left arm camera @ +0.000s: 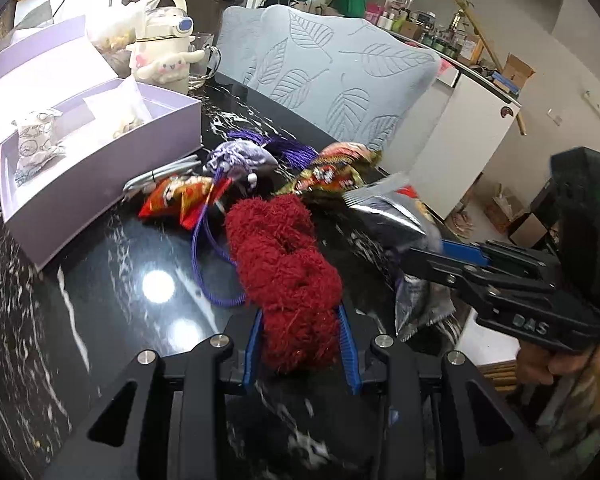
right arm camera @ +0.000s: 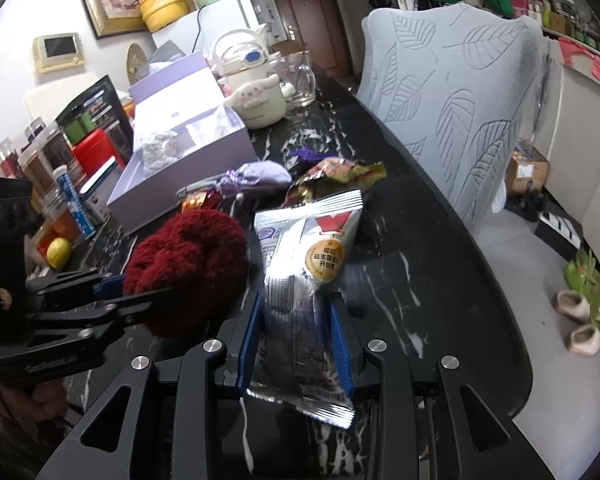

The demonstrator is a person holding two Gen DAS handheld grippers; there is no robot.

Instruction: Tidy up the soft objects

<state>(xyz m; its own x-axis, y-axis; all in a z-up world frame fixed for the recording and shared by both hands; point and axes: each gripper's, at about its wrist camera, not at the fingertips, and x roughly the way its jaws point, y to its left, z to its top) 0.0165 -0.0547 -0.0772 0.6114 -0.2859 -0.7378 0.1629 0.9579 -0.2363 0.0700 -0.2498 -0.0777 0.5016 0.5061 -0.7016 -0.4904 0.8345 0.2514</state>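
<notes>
We noted the left gripper (left arm camera: 300, 344) closed on the red fuzzy scrunchie (left arm camera: 288, 268), blue pads pressed into its near end, the rest of it reaching out over the black marble table (left arm camera: 100, 280). The right gripper (right arm camera: 296, 344) was clamped on the silver snack packet (right arm camera: 304, 280), held upright between its pads. In the right wrist view the packet carried a round gold seal with Chinese characters and a red mark near the top; the small print was too fine for us to read. In the left wrist view the body of the right gripper bore raised letters that looked like "DAS".

Behind the scrunchie lay a loose pile: a red-orange snack bag (left arm camera: 176, 200), a purple drawstring pouch (left arm camera: 240, 158) with its cord looping toward the scrunchie, and a dark multicoloured snack bag (left arm camera: 332, 172) whose printing was blurred. The open lavender box (left arm camera: 100, 184) stood just left of the pile, with a white printed packet (left arm camera: 36, 140) inside. A cream bottle with a cartoon dog figure (left arm camera: 164, 60) and a glass mug (left arm camera: 204, 60) stood beyond the box. A pale blue leaf-pattern chair back (left arm camera: 332, 72) rose at the table's far edge
</notes>
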